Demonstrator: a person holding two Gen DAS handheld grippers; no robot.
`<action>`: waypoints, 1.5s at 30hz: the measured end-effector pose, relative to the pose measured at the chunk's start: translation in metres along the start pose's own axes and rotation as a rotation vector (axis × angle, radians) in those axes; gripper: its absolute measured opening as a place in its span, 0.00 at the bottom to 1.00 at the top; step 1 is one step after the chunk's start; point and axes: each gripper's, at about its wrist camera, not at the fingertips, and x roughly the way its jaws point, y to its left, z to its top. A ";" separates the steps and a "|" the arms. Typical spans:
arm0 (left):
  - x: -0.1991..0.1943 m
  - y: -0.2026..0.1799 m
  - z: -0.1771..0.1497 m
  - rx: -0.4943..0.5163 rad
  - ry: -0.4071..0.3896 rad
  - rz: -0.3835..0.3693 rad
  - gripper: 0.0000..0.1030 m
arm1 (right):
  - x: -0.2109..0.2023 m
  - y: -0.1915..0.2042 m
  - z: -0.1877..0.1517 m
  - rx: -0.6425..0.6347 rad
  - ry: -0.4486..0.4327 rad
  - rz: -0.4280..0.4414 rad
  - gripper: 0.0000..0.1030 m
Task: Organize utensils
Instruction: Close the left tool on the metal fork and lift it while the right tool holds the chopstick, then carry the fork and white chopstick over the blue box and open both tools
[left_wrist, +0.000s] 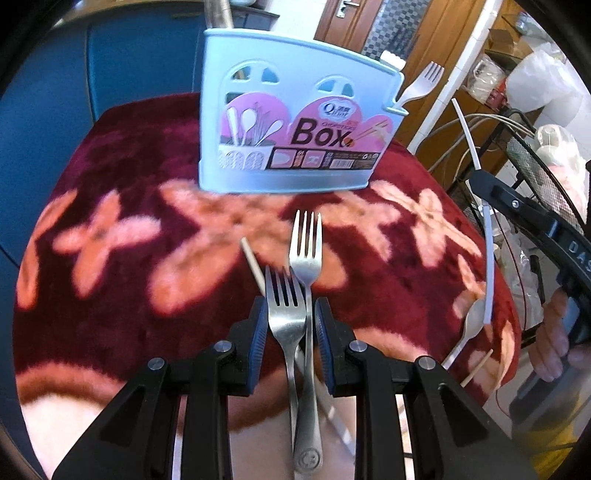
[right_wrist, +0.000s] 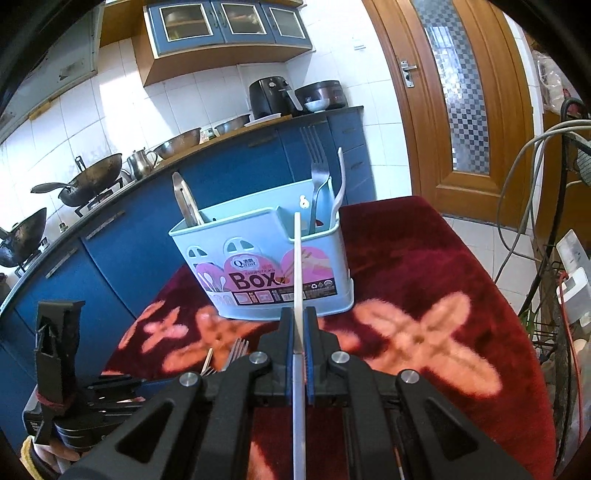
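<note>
My left gripper (left_wrist: 290, 325) is low over the tabletop (left_wrist: 110, 258), which is covered in a dark red floral cloth. Its fingers (left_wrist: 258, 328) stand narrowly apart around two steel forks (left_wrist: 291, 317) lying crossed between the pads. I cannot tell whether the pads touch the metal. A wooden chopstick (left_wrist: 253, 264) lies partly under the forks.

My right gripper (right_wrist: 299, 343) is clamped on a thin white utensil handle (right_wrist: 297, 277), held edge-on and pointing forward at the box. The left view shows this handle (left_wrist: 488, 266) off to the right, above the cloth. I cannot tell which utensil it is.

The pale blue utensil box (right_wrist: 258, 258) stands upright at the far side of the tabletop. Its right compartment already holds a steel fork (right_wrist: 317, 173) and a white plastic utensil (right_wrist: 340, 184). Its left compartment holds metal tongs (right_wrist: 186, 201). A spoon (left_wrist: 472, 321) and a second chopstick (left_wrist: 478, 367) lie near the right edge of the cloth.

Step in hand, by my reading: transfer of the white handle into the box, with the forks staged for pickup.

Next move requirements:
- Raise the right gripper until the handle tip clears the box rim.
- Align over the right compartment, then lower and release.
- Close the left fingers on one fork only; the crossed handles risk dragging both.
</note>
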 end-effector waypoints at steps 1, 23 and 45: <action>0.003 -0.002 0.003 0.008 -0.001 0.003 0.25 | -0.001 0.000 0.001 0.004 0.000 0.003 0.06; 0.061 -0.025 0.051 0.105 0.015 0.076 0.22 | -0.015 -0.008 0.005 0.007 -0.027 0.006 0.06; -0.083 -0.009 0.066 0.016 -0.415 -0.051 0.22 | -0.027 0.013 0.035 -0.024 -0.135 0.039 0.06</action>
